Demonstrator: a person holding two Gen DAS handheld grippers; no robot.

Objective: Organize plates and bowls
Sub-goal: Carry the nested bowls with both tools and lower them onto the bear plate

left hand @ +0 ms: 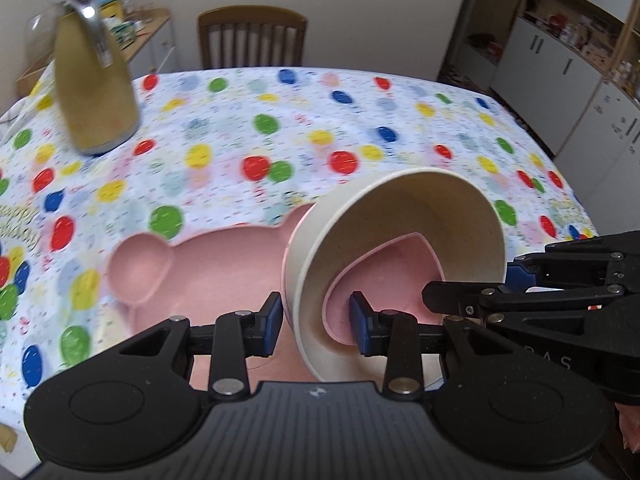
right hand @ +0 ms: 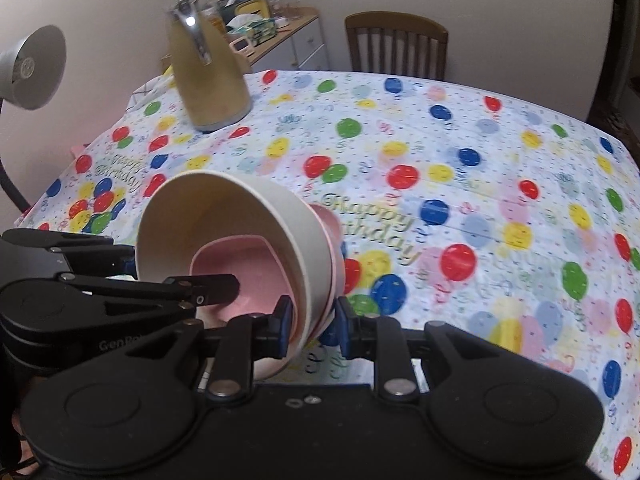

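From the left wrist view, we hold a cream bowl tipped on its side, mouth facing about five o'clock toward the camera, with a pink dish nested inside and a pink edge showing behind its outer wall. Our left gripper has its jaws narrowed onto the bowl's near rim, one pad outside at nine o'clock, the other inside at three, pinching the stacked walls between them. The right gripper comes in from three o'clock and has one finger reaching into the bowl. Beyond, at about ten o'clock, a pink plate with ear-shaped wells lies flat on the desk; we judge that the stack goes there, so the bowl must swing left and turn upright. From the right wrist view, the same bowl sits at about ten o'clock of our right gripper, mouth facing the lower left, the pink dish within. The jaws here are nearly together and pinch the rim's lower edge, one pad inside, one outside. The left gripper enters from nine o'clock. Both hands share the load, so we should move them together.
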